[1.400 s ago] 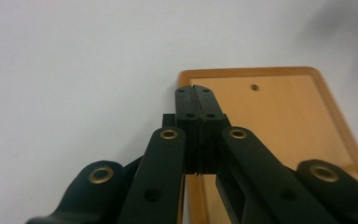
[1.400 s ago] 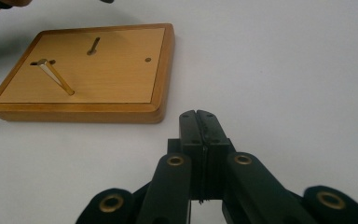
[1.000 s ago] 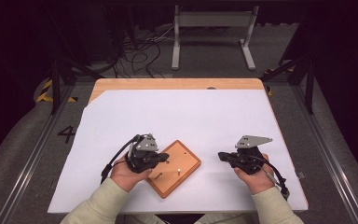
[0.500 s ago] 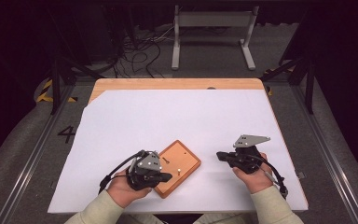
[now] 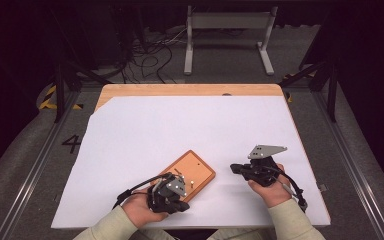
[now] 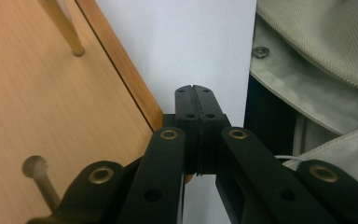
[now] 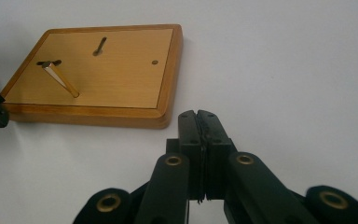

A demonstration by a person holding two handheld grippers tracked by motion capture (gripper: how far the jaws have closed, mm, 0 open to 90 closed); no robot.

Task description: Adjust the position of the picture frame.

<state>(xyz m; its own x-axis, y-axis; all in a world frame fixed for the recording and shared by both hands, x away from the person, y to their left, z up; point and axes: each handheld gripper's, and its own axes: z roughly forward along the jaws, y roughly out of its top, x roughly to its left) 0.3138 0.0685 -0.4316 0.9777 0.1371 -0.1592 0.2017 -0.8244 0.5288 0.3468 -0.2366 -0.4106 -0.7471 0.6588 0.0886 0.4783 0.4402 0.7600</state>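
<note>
Wooden board (image 5: pixel 190 172) with thin pegs (image 7: pixel 65 81), lying on white sheet (image 5: pixel 180 130). Left gripper (image 5: pixel 172 202) clenched empty at near corner. Right gripper (image 5: pixel 237 169) clenched empty, apart.

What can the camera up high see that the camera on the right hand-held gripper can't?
The high view alone takes in both hands, the left hand-held gripper, the table's wooden edge and floor cables. The right gripper view alone gives a close look at the right hand-held gripper's shut jaws and a slanted brass pin. Both show the wooden board on white paper.
</note>
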